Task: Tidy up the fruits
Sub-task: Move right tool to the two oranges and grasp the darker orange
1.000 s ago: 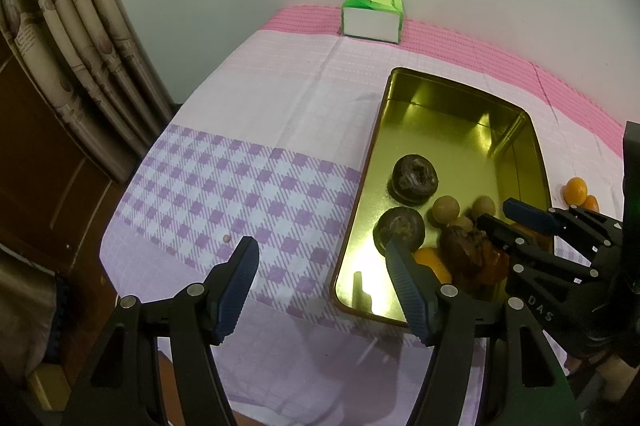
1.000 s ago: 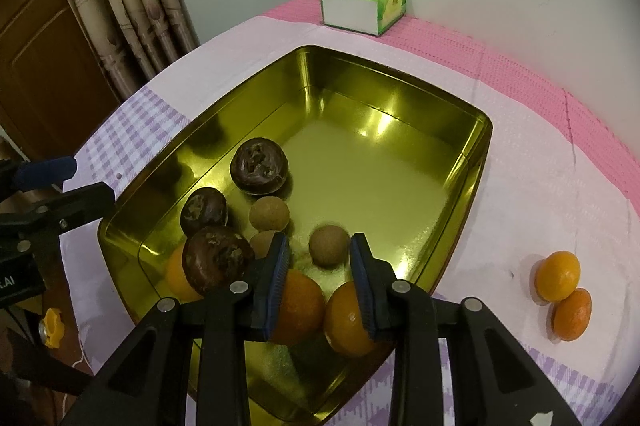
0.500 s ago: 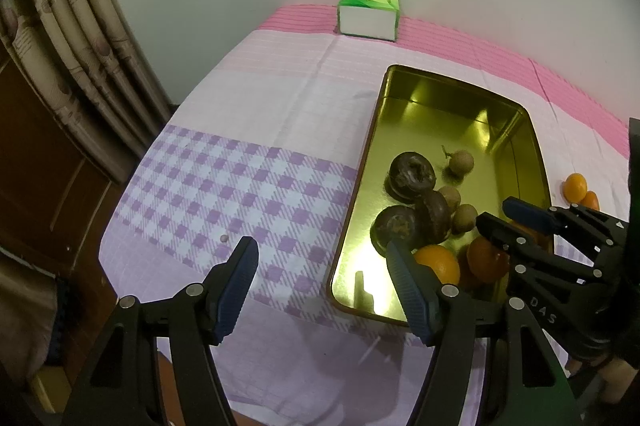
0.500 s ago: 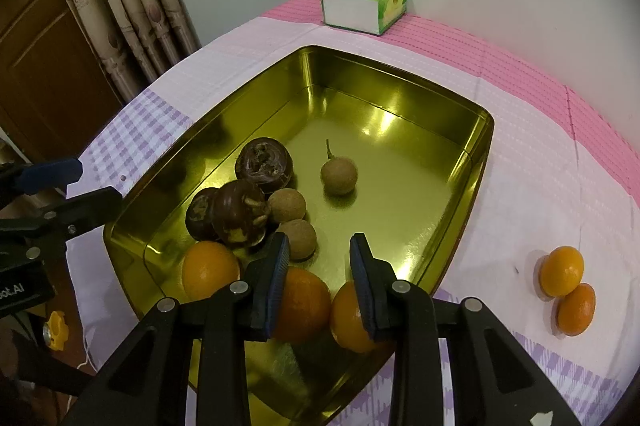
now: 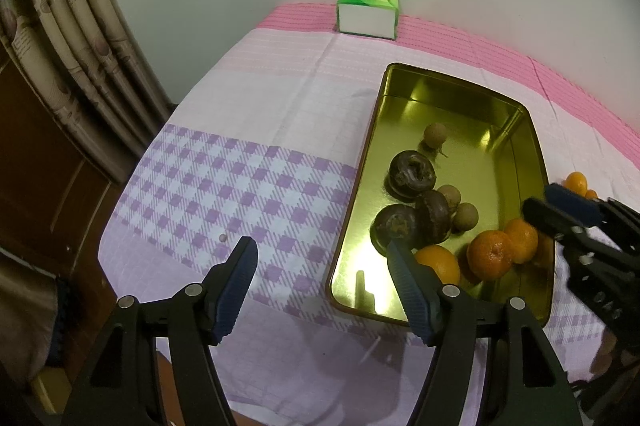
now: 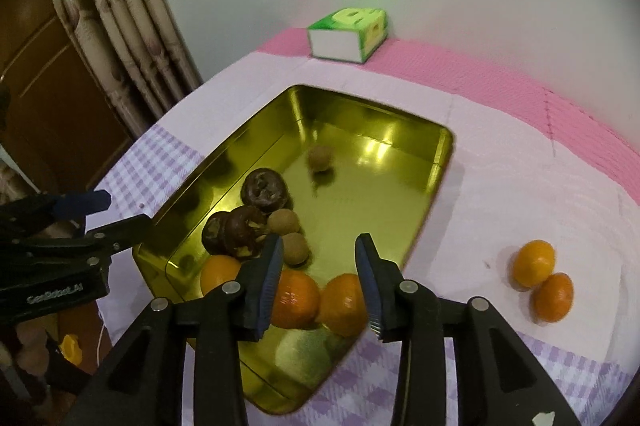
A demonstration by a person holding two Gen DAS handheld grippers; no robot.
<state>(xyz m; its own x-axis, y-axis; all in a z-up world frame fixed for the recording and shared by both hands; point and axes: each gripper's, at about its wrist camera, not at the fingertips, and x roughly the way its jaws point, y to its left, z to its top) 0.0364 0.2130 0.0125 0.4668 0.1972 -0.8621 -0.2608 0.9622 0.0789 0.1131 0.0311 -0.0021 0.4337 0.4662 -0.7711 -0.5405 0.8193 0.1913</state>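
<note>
A gold metal tray [image 5: 538, 161] [image 6: 442, 161] lies on the cloth-covered table. It holds three oranges [image 5: 490, 254] [image 6: 340, 300], three dark wrinkled fruits [image 5: 412, 174] [image 6: 264, 187] and several small brown round fruits [image 5: 434, 134] [image 6: 320, 157]. Two more oranges [image 6: 534, 262] [image 5: 576, 181] lie on the cloth right of the tray. My left gripper [image 5: 320, 266] is open and empty over the tray's near-left corner. My right gripper [image 6: 318, 266] is open and empty, raised above the tray's near end.
A green and white tissue box [image 5: 368, 11] [image 6: 348, 33] stands at the table's far edge by the wall. Curtains [image 5: 80, 45] and a wooden door are on the left. The table's near edge drops off below my left gripper.
My right gripper has opened wider and lifted back from the tray. The fruits in the tray have rolled; one small brown fruit moved toward the far end.
</note>
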